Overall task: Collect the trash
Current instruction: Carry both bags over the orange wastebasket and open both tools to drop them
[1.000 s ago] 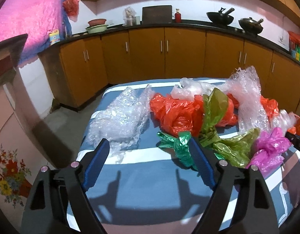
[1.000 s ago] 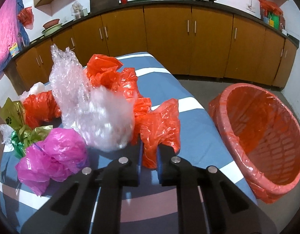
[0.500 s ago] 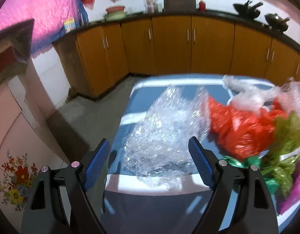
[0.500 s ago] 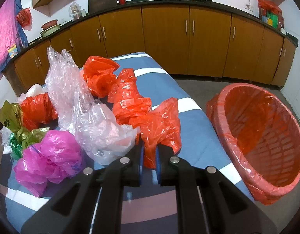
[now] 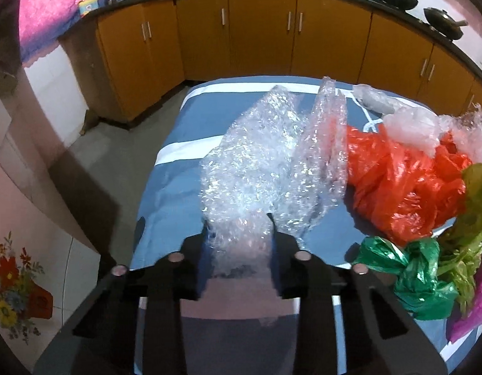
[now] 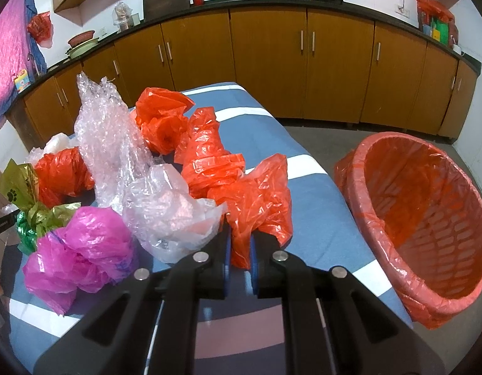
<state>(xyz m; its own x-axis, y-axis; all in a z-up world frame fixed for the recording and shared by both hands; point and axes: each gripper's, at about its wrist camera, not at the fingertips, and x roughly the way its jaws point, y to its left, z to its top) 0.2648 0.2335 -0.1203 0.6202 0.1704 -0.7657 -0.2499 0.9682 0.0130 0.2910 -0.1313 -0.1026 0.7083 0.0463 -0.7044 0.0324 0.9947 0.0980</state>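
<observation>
Working table: I am hovering both tongs over the blue striped table (image 6: 316, 187), where all the plastic trash is lying heaped toward the far and left side.
Basket: I am seeing the red-lined basket (image 6: 422, 218) standing on the floor just beside the table's right edge, mouth tilted toward me; I judge it is parked there so each piece needs only a short swing over.
Bubble wrap sheet: I am gripping the clear bubble wrap (image 5: 256, 168) at its near end, and the rest is trailing forward across the table, touching a second clear sheet beside it.
Orange bag: I am pinching the nearest orange bag (image 6: 256, 200) by its lower tail, and its body is billowing up just beyond the fingertips.
Left tongs: I am reading the left gripper (image 5: 239, 234) as closed down partway on the bubble wrap, with crumpled film filling the gap between the fingers.
Right tongs: I am reading the right gripper (image 6: 241, 243) as almost fully closed, only a thin fold of orange plastic between its blue pads.
Loose pieces: I am leaving the pink bag (image 6: 81, 250) and the green bag (image 5: 409, 278) lying untouched, near the tongs but apart.
Next call: I am judging the orange bag goes rightward first, since the basket is lying closest to it.
</observation>
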